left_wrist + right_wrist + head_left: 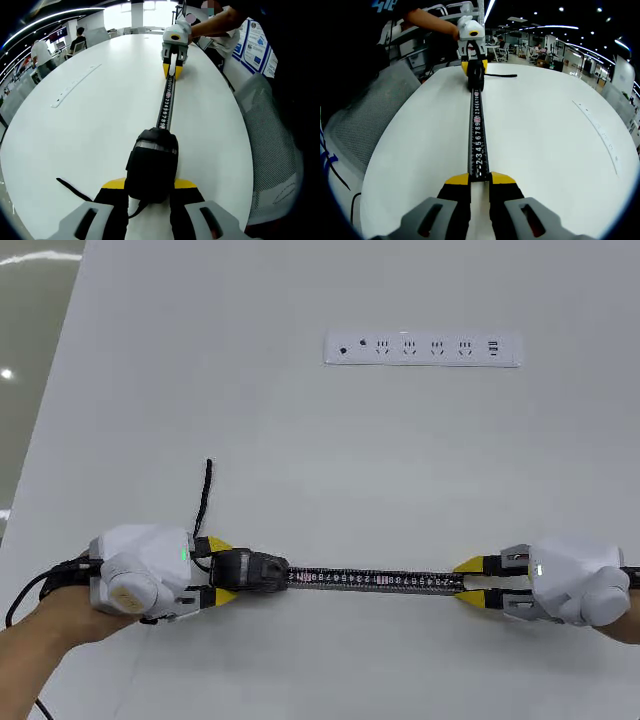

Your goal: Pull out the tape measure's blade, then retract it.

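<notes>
Tape measure: the case sat on the tabletop along its near edge, toward the left edge. The blade was drawn out of the case's mouth, low over the surface.
Long axis: the blade ran straight, parallel to the near edge. The case mouth and blade tip both pointed right, and the printed numbers rose toward the case.
Left gripper: its jaws were clenched on the two sides of the case, whose rear sat between the yellow tips. I judged this an anchor, so the case would not slide with the pull.
Right gripper: its jaws were pinched on the blade's tip end, well apart from the left gripper. It was lined up with the blade, probably so the pull ran along it without a kink.
Strap: a black cord from the back of the case, lying loose toward the far edge.
Power strip: white, near the far edge, well apart from the work and parallel to the blade.
Stage: the pull-out looked done or nearly so. Retraction was not yet done.
</notes>
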{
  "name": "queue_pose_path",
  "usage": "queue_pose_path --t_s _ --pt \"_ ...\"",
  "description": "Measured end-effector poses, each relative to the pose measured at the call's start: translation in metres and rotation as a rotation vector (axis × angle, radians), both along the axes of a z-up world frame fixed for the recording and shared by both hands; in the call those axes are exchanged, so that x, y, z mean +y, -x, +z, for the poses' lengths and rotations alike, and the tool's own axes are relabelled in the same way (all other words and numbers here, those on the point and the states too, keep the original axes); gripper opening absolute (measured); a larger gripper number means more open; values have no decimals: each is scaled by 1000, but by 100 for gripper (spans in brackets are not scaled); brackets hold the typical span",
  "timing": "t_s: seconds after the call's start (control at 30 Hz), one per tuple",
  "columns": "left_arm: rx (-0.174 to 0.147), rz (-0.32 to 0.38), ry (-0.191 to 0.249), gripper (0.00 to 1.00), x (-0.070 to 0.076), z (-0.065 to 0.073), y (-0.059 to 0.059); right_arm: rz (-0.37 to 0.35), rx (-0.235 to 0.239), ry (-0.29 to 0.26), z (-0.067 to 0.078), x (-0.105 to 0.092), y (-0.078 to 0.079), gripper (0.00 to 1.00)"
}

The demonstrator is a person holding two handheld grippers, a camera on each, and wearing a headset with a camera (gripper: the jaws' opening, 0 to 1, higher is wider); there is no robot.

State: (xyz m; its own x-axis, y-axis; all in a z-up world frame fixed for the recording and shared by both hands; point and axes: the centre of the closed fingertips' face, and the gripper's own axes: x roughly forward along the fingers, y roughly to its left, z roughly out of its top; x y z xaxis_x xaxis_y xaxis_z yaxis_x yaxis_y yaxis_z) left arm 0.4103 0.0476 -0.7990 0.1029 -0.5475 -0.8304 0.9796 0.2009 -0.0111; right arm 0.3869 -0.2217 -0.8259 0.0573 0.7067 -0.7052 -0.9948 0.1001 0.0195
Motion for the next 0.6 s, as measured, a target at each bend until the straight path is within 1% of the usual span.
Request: queue_pose_path --t_s 0.23,0.33,0.37,0.43,0.47,0.6 --pt "-2 -9 -33 29 -1 -1 0 4 0 9 0 0 1 12" --pt "9 -17 -45 29 -4 -2 1 6 -1 15 1 0 2 13" --pt "20 -20 -64 30 -3 -3 1 5 -2 18 0 0 2 13" --pt "24 -28 -74 30 -2 -4 1 5 -2 24 0 1 2 13" --pt "26 -28 -77 30 -1 -4 1 13 -12 29 1 1 3 13" --pt "29 -26 -78 30 -1 -4 2 8 -14 32 0 1 2 14"
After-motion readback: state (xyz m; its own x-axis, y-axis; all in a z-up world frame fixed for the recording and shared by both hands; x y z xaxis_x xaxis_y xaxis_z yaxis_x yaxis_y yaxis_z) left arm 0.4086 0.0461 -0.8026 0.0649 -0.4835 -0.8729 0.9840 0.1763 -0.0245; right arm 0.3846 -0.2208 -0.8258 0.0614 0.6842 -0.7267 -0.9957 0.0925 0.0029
